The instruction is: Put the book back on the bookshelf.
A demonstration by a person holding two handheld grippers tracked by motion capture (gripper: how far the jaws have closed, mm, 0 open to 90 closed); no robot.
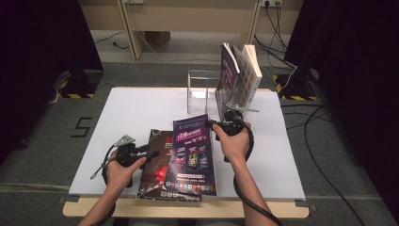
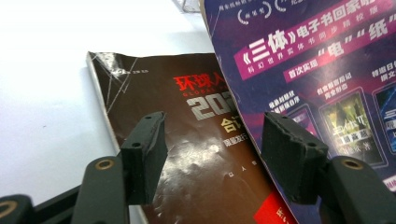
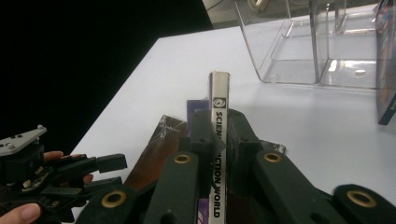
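Purple and glossy, the magazine (image 1: 193, 155) I am gripping lies just below the centre of the white table (image 1: 131, 113), overlapping the right side of a dark brown magazine (image 1: 155, 165) that lies flat under it. My right gripper (image 1: 217, 124) is pinched on the purple magazine's spine at its upper right corner, about one o'clock from the cover's middle. In the right gripper view the jaws press together on that white spine (image 3: 218, 140), which reads "SCIENCE FICTION WORLD" in part, with letters hidden behind the jaws. The cover carries a magenta band with white Chinese text, "三体" among it, above pictures of e-reader screens (image 2: 348, 122).

My left gripper (image 1: 151, 153) is at nine o'clock from the purple magazine, over the brown one. In the left gripper view its jaws are spread apart and hold nothing: one pad (image 2: 144, 156) is above the brown cover, the other (image 2: 292, 156) above the purple cover's left edge. The brown cover (image 2: 187, 140) shows red Chinese characters, grey letters beginning "GLOBAL", and large digits beginning "20".

At twelve o'clock on the table stands a clear acrylic rack (image 1: 203, 92). At its right end several more magazines (image 1: 240, 75) stand upright, leaning right.
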